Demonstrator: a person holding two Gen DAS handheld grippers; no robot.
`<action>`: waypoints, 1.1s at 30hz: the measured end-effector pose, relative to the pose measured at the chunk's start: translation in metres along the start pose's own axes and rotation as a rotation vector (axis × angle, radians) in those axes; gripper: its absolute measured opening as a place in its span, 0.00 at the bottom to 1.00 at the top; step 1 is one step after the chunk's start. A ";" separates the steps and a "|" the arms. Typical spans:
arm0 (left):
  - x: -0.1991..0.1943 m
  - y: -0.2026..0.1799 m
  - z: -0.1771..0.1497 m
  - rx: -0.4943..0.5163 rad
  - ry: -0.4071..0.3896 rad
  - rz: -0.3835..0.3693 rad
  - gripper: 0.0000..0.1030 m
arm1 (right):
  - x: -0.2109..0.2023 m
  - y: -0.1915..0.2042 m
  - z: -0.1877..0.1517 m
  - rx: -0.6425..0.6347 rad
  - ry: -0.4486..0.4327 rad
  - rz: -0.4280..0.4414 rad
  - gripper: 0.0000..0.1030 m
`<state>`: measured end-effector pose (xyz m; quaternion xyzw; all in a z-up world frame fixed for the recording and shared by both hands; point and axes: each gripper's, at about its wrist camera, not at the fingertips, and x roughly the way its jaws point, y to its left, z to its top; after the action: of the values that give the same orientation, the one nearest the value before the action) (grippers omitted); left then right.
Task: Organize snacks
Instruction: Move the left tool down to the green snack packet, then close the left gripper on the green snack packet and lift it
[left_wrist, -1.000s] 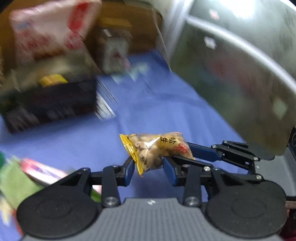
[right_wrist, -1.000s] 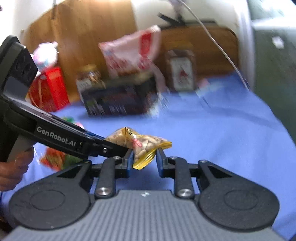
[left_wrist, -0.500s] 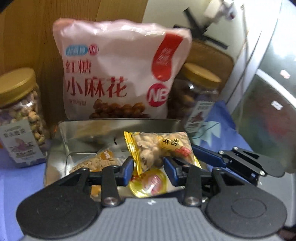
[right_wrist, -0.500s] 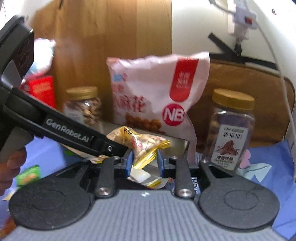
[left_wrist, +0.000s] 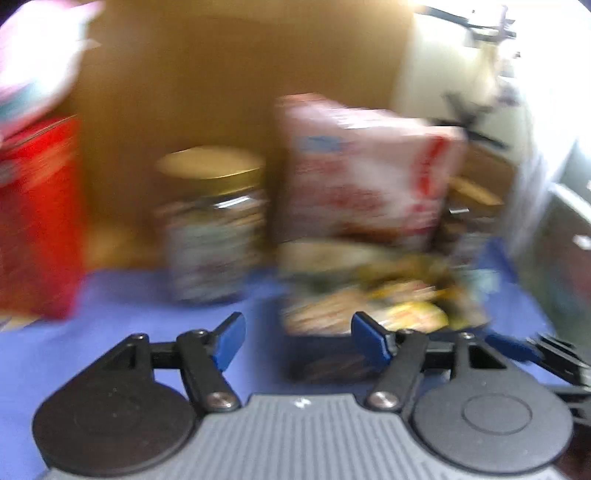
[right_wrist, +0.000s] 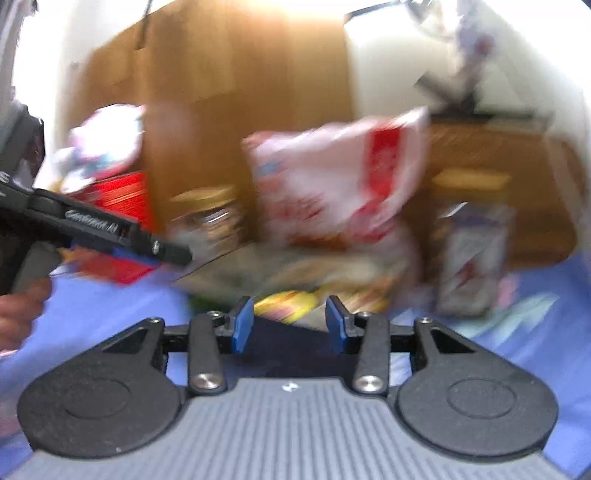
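Table (right_wrist: 535, 354), blue-covered: we count the snack stock along its back edge. Pink snack bag (right_wrist: 332, 184), upright. Tin (right_wrist: 258, 273), open, in front of the bag, holding small yellow snack packets (right_wrist: 288, 304); their long axis is blurred beyond telling. Jar (left_wrist: 212, 225), gold-lidded, just beside the tin. Right hand-held gripper (right_wrist: 290, 325): nearer, tin straight ahead and below, jaws just parted, nothing between them. Left hand-held gripper (left_wrist: 297, 336): jaws just widened, parted further, empty, tin ahead toward its right finger.
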<state>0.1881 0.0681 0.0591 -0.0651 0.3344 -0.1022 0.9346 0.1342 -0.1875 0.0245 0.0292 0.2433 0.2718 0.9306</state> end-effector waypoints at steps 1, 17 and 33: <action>-0.002 0.016 -0.009 -0.041 0.022 0.035 0.64 | 0.008 0.007 -0.003 0.009 0.048 0.040 0.44; 0.005 0.048 -0.074 -0.245 0.152 0.010 0.53 | 0.106 0.058 -0.015 0.287 0.392 0.269 0.25; -0.042 -0.050 -0.136 -0.088 0.161 -0.122 0.56 | 0.009 0.028 -0.050 0.197 0.304 0.199 0.22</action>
<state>0.0619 0.0224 -0.0104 -0.1177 0.4081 -0.1491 0.8930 0.1035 -0.1627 -0.0184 0.1025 0.4022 0.3386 0.8444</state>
